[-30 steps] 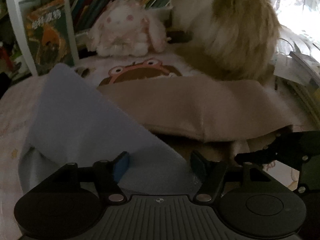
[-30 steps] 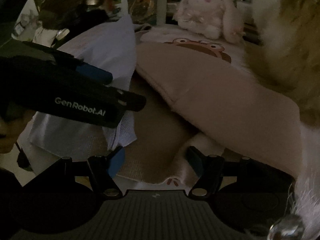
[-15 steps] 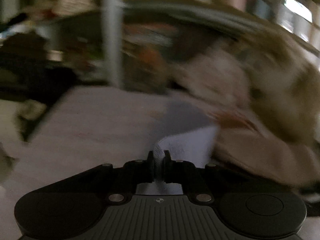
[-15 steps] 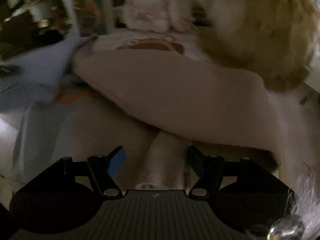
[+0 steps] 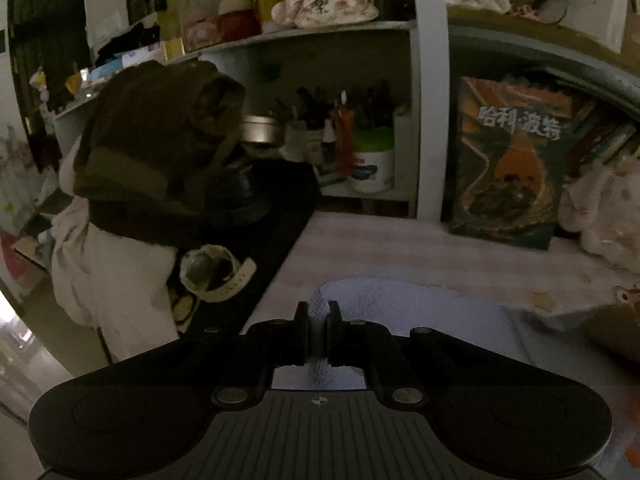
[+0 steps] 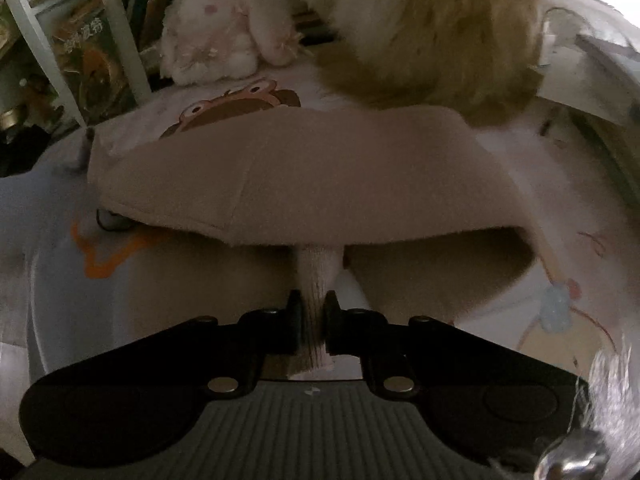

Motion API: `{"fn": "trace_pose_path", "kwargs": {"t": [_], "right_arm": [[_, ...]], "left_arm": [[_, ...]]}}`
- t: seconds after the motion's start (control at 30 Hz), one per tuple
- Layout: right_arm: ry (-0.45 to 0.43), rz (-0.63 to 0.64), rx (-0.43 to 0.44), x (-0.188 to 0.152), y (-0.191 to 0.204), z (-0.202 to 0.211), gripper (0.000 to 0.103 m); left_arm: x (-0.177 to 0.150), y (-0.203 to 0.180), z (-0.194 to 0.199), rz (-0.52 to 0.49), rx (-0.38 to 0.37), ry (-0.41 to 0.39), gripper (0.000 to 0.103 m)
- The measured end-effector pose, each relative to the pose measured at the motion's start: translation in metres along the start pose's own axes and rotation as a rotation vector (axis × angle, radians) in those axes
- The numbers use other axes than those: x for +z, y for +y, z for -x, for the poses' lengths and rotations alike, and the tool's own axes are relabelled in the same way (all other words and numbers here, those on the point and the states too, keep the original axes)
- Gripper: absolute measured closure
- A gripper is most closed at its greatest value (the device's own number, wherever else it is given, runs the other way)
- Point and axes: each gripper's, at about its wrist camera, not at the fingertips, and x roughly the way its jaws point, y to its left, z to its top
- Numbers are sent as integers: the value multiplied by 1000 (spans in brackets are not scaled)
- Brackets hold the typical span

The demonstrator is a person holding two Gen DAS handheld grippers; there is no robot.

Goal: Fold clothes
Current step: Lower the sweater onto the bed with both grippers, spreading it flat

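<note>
Left claw [image 5: 318, 320] is pinched tight on a bunched edge of the pale blue garment [image 5: 400, 300], and the right claw [image 6: 313, 316] is clamped on a strip of pinkish cloth [image 6: 318, 276] that runs up under the beige garment [image 6: 296, 176]; I can't tell for sure whether that strip is part of the beige piece or of the layer under it. Both pieces are lying on the tabletop [image 5: 400, 244], the blue one off to the left side and the beige one draped across the middle over the cartoon-print cloth [image 6: 240, 100]. If I were doing this I'd keep both pinches firm and draw the cloth out flat first, because each claw has a scrunched wad rather than a clean corner, so the fold will probably come out lumpy otherwise. Lift low and slow, since soft fabric like this tends to sag and drag the layer beneath along with it. Also watch the fluffy orange-and-white fur [image 6: 440, 28] sitting right at the far edge of the beige piece, and the plush bunny [image 6: 216, 28] beside it. Looks like the folding is barely started.
</note>
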Motion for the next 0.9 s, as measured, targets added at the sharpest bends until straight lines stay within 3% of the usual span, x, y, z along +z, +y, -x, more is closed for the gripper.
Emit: {"fn": "trace_pose_path", "kwargs": {"t": [0.17, 0.3, 0.4, 0.5, 0.53, 0.63, 0.67, 0.77, 0.87, 0.9], "right_arm": [[55, 0, 30, -31, 29, 19, 94], [95, 11, 78, -56, 58, 25, 94], [94, 62, 50, -67, 78, 28, 93], [67, 88, 10, -70, 84, 34, 79], [53, 90, 3, -70, 84, 37, 65], [2, 126, -27, -63, 81, 44, 49], [-11, 148, -46, -59, 80, 44, 39], [-48, 230, -90, -44, 74, 41, 30], [-66, 318, -109, -32, 65, 37, 12], [-69, 347, -117, -29, 61, 36, 11]], "left_arm": [[-1, 10, -21, -33, -26, 17, 96], [-5, 10, -21, -85, -32, 24, 80], [-10, 0, -3, -153, -43, -38, 63], [-21, -17, 26, -193, -82, -167, 49], [-25, -23, 36, -195, -104, -204, 40], [-42, -47, 57, -189, -240, -218, 33], [-49, -56, 61, -186, -280, -199, 31], [-71, -84, 70, -177, -376, -108, 30], [-95, -110, 81, -176, -418, -42, 28], [-102, -119, 86, -189, -424, -31, 24]]}}
